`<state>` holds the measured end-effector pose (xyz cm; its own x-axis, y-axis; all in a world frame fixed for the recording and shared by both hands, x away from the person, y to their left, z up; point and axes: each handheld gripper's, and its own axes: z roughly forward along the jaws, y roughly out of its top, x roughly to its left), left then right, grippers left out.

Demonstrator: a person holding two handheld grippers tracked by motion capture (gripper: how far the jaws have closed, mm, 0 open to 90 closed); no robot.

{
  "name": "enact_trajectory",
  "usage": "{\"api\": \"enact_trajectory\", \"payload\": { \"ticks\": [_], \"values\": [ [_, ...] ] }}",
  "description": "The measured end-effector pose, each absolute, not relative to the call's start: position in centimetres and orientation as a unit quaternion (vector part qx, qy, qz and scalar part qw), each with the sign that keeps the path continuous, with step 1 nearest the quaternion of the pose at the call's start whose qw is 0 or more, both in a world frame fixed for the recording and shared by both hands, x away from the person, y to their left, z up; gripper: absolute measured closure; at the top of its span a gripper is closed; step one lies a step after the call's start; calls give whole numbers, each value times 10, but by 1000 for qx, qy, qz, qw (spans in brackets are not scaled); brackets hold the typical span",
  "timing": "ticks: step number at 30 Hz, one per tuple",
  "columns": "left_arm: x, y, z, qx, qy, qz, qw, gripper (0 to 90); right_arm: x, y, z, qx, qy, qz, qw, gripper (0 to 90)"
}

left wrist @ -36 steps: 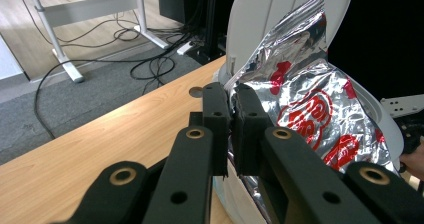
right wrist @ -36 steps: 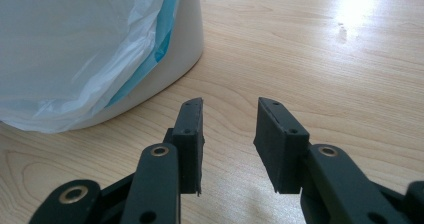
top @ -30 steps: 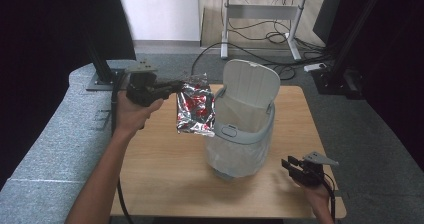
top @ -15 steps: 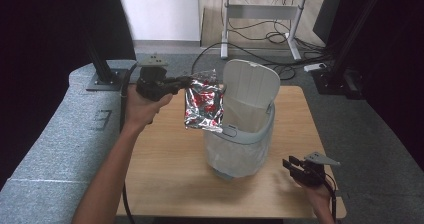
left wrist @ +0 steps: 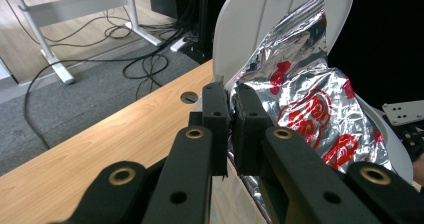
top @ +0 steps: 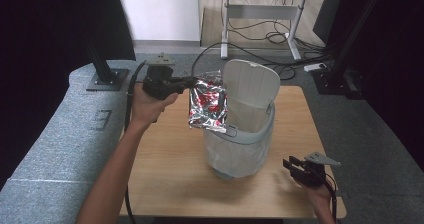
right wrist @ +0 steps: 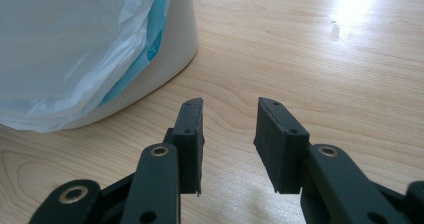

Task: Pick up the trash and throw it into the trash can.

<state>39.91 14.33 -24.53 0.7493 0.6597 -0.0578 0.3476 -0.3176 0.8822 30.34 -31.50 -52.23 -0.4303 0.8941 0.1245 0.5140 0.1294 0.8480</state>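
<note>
A crumpled silver foil bag with red print (top: 207,104) (left wrist: 305,109) hangs from my left gripper (top: 192,82) (left wrist: 231,101), which is shut on the bag's top edge. The bag dangles at the left rim of a white bin (top: 240,149) whose lid (top: 250,86) stands up and whose inside holds a clear liner (right wrist: 65,49). My right gripper (top: 292,166) (right wrist: 229,116) rests low over the wooden table (top: 165,174) near the bin's right base, its jaws apart with nothing between them.
A grey padded bench (top: 55,139) runs along the table's left side, with black stand posts (top: 102,64) behind it. Cables and a white desk frame (top: 260,14) lie on the floor beyond the table. The table has a round cable hole (left wrist: 189,97).
My left hand has carried the foil bag rightward, from the table's left part to the bin's rim. The right gripper has stayed where it was.
</note>
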Motion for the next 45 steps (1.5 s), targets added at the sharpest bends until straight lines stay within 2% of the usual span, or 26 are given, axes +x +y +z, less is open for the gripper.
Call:
{"api": "enact_trajectory", "payload": {
  "ticks": [45],
  "values": [
    [432,84,-247,808,296,144,488,858,301,-321,-523,496,715,444,214,631]
  ]
}}
